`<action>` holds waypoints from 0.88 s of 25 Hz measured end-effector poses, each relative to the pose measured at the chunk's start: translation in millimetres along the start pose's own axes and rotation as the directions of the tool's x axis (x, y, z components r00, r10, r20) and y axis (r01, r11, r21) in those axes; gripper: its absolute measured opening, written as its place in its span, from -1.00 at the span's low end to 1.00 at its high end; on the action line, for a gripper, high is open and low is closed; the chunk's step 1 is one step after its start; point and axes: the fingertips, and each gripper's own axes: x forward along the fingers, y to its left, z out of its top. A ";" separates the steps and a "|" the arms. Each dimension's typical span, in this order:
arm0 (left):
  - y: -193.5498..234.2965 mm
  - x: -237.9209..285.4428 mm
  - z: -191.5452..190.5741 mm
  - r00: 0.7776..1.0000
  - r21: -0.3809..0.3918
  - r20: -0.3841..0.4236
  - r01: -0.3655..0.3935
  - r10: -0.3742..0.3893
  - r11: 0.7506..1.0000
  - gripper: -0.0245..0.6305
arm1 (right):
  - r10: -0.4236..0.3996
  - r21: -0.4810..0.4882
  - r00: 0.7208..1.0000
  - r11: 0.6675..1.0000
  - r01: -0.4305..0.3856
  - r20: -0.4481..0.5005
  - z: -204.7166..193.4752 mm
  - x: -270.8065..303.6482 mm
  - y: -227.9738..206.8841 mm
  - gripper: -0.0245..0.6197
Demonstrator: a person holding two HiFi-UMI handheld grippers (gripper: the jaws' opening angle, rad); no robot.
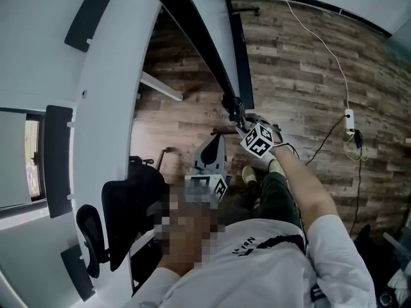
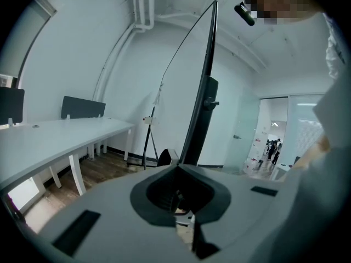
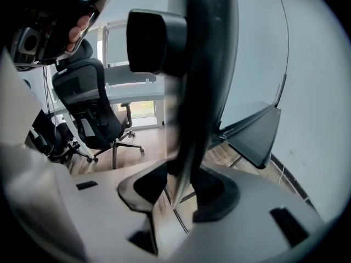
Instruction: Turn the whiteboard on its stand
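The whiteboard [image 1: 204,47] is seen edge-on from above, its dark frame slanting down toward my right gripper [image 1: 241,120]. In the right gripper view the frame [image 3: 205,64] runs straight down between the jaws of that gripper [image 3: 178,185], which is shut on it just below a black pivot knob [image 3: 149,41]. My left gripper [image 1: 214,143] hangs lower, beside the board's base. Its jaws [image 2: 184,204] are shut on nothing. The board's thin edge [image 2: 206,75] rises just beyond them.
White desks [image 1: 106,88] with dark divider panels curve along the left. A black office chair [image 1: 125,210] stands by the person's side, also seen behind the board [image 3: 88,100]. A cable and power strip [image 1: 349,117] lie on the wood floor at right. A thin tripod [image 2: 148,138] stands by the wall.
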 end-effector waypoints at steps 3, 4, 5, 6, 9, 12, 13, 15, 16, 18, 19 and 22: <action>-3.0 -14.8 -2.1 1.000 0.000 0.011 -0.012 0.012 1.000 -0.89 | 0.004 -0.001 1.000 1.000 -0.004 -0.013 -8.5 -7.5 13.5 -0.52; -3.8 -19.1 -2.1 1.000 -0.002 0.017 -0.016 0.016 1.000 -0.89 | 0.004 0.000 1.000 1.000 -0.004 -0.019 -11.1 -10.2 17.9 -0.52; -5.1 -23.5 -2.7 1.000 -0.006 0.020 -0.019 0.019 1.000 -0.89 | 0.005 0.001 1.000 1.000 -0.005 -0.024 -13.8 -13.1 23.1 -0.52; -6.8 -28.2 -4.2 1.000 -0.012 0.021 -0.021 0.022 1.000 -0.89 | 0.007 0.000 1.000 1.000 -0.007 -0.030 -16.7 -16.1 29.3 -0.52; -14.6 -40.0 -10.5 0.999 -0.030 0.024 -0.031 0.032 0.999 -0.89 | 0.009 -0.004 0.999 1.000 -0.009 -0.038 -23.9 -25.3 44.9 -0.52; -25.7 -50.9 -18.5 0.998 -0.043 0.025 -0.051 0.052 0.998 -0.89 | 0.017 -0.011 0.999 1.000 -0.017 -0.044 -32.3 -34.3 59.7 -0.52; -30.4 -55.5 -21.3 0.998 -0.045 0.027 -0.057 0.059 0.997 -0.89 | 0.021 -0.014 0.999 1.000 -0.022 -0.046 -36.2 -37.7 65.6 -0.52; -40.1 -65.5 -25.6 0.997 -0.049 0.035 -0.070 0.072 0.996 -0.89 | 0.026 -0.016 0.999 1.000 -0.027 -0.047 -43.5 -45.0 76.6 -0.52; -44.3 -70.8 -28.1 0.996 -0.052 0.039 -0.078 0.080 0.996 -0.89 | 0.026 -0.014 0.999 1.000 -0.026 -0.047 -46.2 -48.4 81.7 -0.52; -50.9 -83.0 -35.7 0.994 -0.064 0.039 -0.099 0.101 0.993 -0.89 | 0.025 -0.013 0.999 1.000 -0.026 -0.048 -49.7 -54.2 92.7 -0.52; -54.5 -89.6 -40.7 0.993 -0.072 0.038 -0.111 0.114 0.991 -0.89 | 0.028 -0.014 0.998 0.999 -0.028 -0.050 -51.8 -57.2 98.7 -0.52; -71.8 -109.6 -54.3 0.989 -0.085 0.035 -0.142 0.145 0.986 -0.89 | 0.040 -0.027 0.998 0.999 -0.042 -0.057 -61.8 -68.2 117.2 -0.52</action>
